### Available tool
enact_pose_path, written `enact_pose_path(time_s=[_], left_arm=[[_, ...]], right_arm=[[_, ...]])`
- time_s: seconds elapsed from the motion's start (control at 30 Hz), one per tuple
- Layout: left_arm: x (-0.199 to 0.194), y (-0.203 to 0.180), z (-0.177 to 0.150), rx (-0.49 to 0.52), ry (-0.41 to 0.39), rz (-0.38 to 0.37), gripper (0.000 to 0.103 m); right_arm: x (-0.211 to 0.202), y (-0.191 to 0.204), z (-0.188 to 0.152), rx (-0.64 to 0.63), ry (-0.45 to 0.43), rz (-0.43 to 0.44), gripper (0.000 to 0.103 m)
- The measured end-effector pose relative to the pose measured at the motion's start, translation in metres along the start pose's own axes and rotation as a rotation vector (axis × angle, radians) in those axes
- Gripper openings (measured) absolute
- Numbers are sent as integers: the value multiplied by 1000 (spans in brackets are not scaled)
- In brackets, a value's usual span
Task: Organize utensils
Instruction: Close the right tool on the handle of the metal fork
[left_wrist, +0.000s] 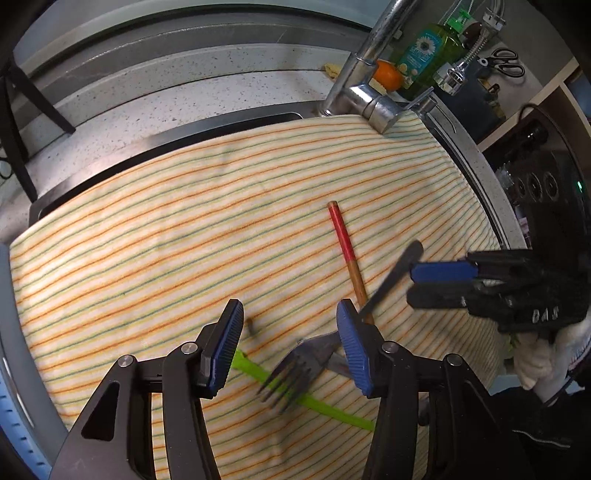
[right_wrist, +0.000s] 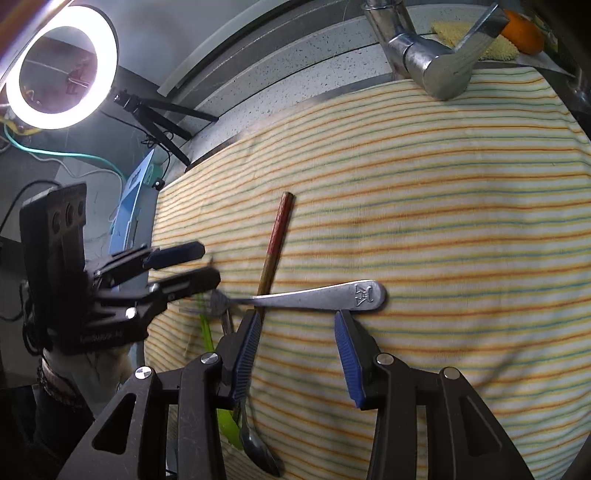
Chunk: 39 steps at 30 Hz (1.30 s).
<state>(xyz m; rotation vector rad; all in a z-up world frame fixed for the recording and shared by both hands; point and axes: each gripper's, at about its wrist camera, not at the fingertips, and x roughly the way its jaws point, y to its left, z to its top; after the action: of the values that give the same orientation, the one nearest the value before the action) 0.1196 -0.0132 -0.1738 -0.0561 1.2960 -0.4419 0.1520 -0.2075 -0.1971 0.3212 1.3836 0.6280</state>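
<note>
Fork (left_wrist: 295, 369) lies on striped towel (left_wrist: 166, 240), tines between left gripper (left_wrist: 290, 345) pads, jaws apart, not gripping. Handle runs twd right gripper (right_wrist: 295, 332), also apart; contact appears absent, blur. Left nearer tines, right nearer handle end.

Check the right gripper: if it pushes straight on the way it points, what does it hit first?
Probably the fork: its handle lies crosswise just beyond the right gripper, whose jaws stand open and empty. Past it, only striped towel. Depth is uncertain.
</note>
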Motion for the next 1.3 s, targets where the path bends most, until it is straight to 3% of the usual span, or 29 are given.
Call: enact_pose_path(time_s=[0.23,0.47,0.67,0.83,1.03,1.3], left_arm=[[-18,-7,-20,-12,-25,-9,46],[-36,-38,-44,103,-35,45,47],[-21,-46,-53,167,5,105,47],[-16,-45,-53,171,5,95,47],[-13,-47,-55,194,-3,104,47],[-11,-46,-61,205,-7,97,33]], right_arm=[[9,4,21,9,-11,10,38],[7,5,25,24,2,21,38],[10,0,17,112,39,77,38],[10,2,11,175,45,131,27],[18,23,3,154,90,174,25],[37,28,-1,173,140,127,25]])
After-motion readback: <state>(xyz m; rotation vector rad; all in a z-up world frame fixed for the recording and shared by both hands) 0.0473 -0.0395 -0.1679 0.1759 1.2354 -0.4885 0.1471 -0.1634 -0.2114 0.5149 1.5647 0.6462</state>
